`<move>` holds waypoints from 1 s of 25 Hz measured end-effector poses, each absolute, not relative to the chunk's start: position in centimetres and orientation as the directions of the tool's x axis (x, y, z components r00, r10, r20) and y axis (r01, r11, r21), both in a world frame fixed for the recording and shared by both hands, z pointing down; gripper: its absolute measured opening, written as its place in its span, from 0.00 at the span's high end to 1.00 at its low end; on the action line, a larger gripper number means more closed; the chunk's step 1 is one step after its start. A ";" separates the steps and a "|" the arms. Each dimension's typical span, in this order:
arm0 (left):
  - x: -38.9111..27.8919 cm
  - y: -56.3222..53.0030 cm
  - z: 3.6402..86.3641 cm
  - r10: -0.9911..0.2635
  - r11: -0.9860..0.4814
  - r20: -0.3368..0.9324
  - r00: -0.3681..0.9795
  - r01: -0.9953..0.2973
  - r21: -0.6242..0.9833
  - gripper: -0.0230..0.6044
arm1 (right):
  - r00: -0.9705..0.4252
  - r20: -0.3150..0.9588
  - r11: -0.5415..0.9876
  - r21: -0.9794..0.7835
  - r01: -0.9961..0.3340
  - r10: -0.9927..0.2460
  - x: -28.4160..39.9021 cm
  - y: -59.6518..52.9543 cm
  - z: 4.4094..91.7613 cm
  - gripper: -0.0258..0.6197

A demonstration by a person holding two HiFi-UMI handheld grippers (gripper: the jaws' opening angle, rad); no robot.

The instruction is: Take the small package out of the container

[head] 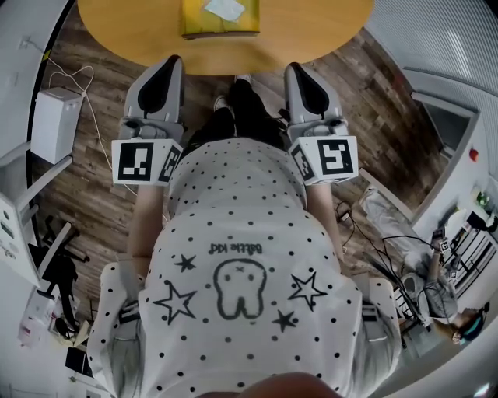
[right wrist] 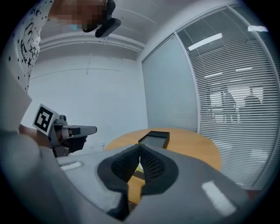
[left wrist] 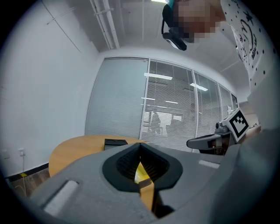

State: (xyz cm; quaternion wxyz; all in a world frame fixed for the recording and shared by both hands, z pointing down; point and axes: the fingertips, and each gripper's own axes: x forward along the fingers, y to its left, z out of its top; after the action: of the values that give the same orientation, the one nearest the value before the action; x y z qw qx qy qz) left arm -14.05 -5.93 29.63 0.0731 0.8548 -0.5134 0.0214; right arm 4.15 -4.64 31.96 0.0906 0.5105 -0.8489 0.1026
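Observation:
A yellow container point(head: 198, 23) stands on the round wooden table point(head: 140, 35) at the top of the head view, with a small white package point(head: 224, 8) lying in it. My left gripper point(head: 173, 62) and right gripper point(head: 295, 70) are held side by side at the table's near edge, short of the container and apart from it. In the left gripper view the jaws point(left wrist: 140, 145) are shut with nothing in them, and a yellow sliver of the container point(left wrist: 141, 176) shows behind them. The right gripper point(right wrist: 140, 147) is likewise shut and empty.
A black open box point(right wrist: 154, 139) lies farther back on the table, also seen as the black box point(left wrist: 115, 142) in the left gripper view. Glass walls with blinds point(right wrist: 227, 100) stand behind. A white box point(head: 54, 123) and cables lie on the wooden floor at left.

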 end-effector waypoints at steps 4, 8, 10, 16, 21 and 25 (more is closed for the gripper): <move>-13.6 -8.1 29.3 -0.887 -0.438 0.113 0.448 -0.893 0.099 0.95 | -0.490 0.255 0.485 -0.088 -0.870 -0.834 4.5 -7.5 31.8 0.95; -12.6 -11.9 30.1 -0.900 -0.410 0.121 0.420 -0.907 0.099 0.95 | -0.511 0.261 0.504 -0.096 -0.858 -0.819 5.6 -11.9 32.8 0.95; -12.2 -13.3 30.2 -0.905 -0.398 0.121 0.408 -0.912 0.097 0.95 | -0.518 0.261 0.511 -0.097 -0.854 -0.815 6.1 -13.5 33.0 0.95; -11.5 -16.3 30.0 -0.925 -0.356 0.112 0.363 -0.931 0.080 0.95 | -0.552 0.260 0.546 -0.102 -0.832 -0.793 7.0 -17.4 33.4 0.95; -11.1 -18.3 30.2 -0.938 -0.320 0.117 0.326 -0.945 0.068 0.95 | -0.583 0.260 0.578 -0.106 -0.809 -0.770 7.4 -20.1 33.7 0.95; -11.3 -19.5 30.6 -0.950 -0.280 0.124 0.286 -0.958 0.064 0.95 | -0.606 0.266 0.599 -0.115 -0.792 -0.750 7.4 -21.7 34.4 0.95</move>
State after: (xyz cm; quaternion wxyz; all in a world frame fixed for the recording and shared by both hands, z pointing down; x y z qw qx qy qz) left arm -11.27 -19.46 30.60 0.0629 0.7995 -0.5966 0.0303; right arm 7.41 -21.75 34.39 0.0955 0.4336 -0.8891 0.1113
